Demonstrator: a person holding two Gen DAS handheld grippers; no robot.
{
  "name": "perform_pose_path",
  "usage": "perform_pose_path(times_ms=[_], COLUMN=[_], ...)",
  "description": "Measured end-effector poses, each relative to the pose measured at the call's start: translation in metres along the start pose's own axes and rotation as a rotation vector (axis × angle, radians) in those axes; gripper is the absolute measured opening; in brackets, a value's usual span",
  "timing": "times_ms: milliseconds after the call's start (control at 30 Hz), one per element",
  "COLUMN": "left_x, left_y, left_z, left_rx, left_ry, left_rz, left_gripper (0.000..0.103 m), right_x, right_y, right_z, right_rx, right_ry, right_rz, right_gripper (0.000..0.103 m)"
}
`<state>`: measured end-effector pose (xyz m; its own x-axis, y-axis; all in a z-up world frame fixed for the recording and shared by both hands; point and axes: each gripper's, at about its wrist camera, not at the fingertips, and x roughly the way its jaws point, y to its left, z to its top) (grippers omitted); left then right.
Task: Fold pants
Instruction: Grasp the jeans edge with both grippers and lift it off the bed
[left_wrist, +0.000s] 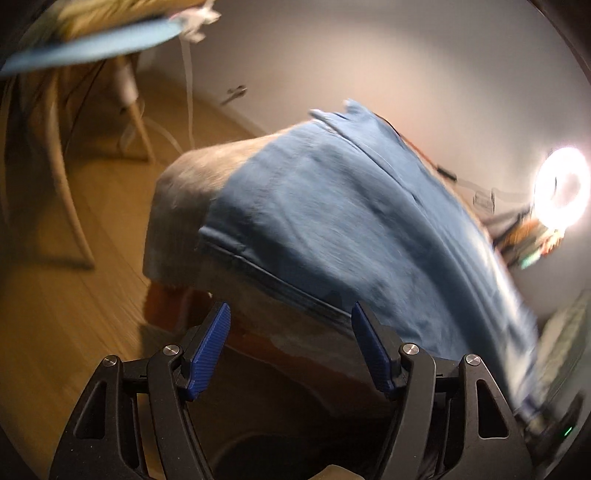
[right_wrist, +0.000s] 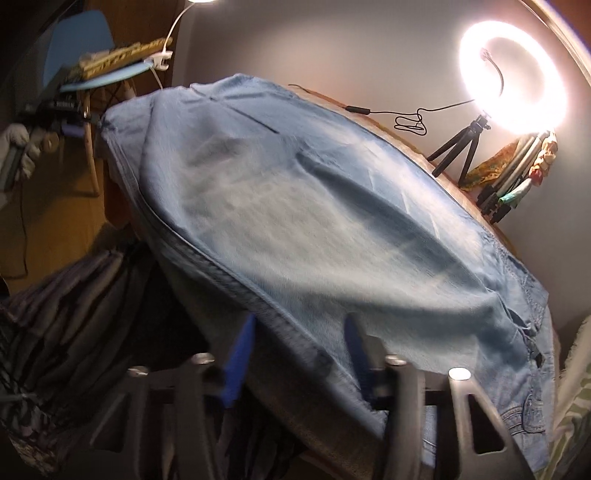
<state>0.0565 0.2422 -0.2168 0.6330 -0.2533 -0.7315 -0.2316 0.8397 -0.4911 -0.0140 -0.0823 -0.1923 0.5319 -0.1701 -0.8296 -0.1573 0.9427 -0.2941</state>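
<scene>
Pants (right_wrist: 314, 221): blue denim, spread flat across table (left_wrist: 192, 173), ready for folding. Left gripper (left_wrist: 290, 345): open, empty, nearing side seam. Right gripper (right_wrist: 299, 354): part-closed astride seam edge; grip uncertain.

Matt blue denim pants (right_wrist: 314, 221), stitched seam along the lower edge, drape over a wooden table (right_wrist: 406, 136). Ribbed blue plastic pads (left_wrist: 214, 347) sit on black matt gripper frames with shiny metal pins. Floor (left_wrist: 74, 295), lower left: smooth wood.
</scene>
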Motion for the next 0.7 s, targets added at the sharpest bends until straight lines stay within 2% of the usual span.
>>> perform_pose_path(times_ms=[133, 333, 400, 500, 600, 667, 700], left_x=[0.007, 0.026, 0.028, 0.025, 0.018, 0.014, 0.011], left_y=[0.021, 0.029, 0.032, 0.036, 0.033, 0.029, 0.025], left_z=[0.004, 0.007, 0.006, 0.008, 0.01, 0.012, 0.014], left_rx=[-0.144, -0.25, -0.302, -0.328, -0.329, -0.312, -0.292], left_ry=[-0.02, 0.005, -0.006, -0.027, -0.07, -0.085, -0.089], left_rz=[-0.07, -0.119, -0.153, -0.177, -0.186, -0.187, -0.177], left_gripper=[0.068, 0.068, 0.068, 0.068, 0.059, 0.031, 0.027], right_x=[-0.005, -0.008, -0.008, -0.007, -0.005, -0.005, -0.006], right_y=[-0.005, -0.008, -0.007, -0.004, -0.004, -0.004, -0.004], right_z=[0.008, 0.017, 0.017, 0.016, 0.013, 0.011, 0.01], right_rx=[0.029, 0.039, 0.039, 0.033, 0.029, 0.024, 0.023], right_ry=[-0.022, -0.029, -0.025, -0.019, -0.007, -0.003, -0.001], right_rz=[-0.038, -0.07, -0.07, -0.058, -0.044, -0.038, -0.035], right_gripper=[0.03, 0.026, 0.026, 0.03, 0.034, 0.04, 0.048])
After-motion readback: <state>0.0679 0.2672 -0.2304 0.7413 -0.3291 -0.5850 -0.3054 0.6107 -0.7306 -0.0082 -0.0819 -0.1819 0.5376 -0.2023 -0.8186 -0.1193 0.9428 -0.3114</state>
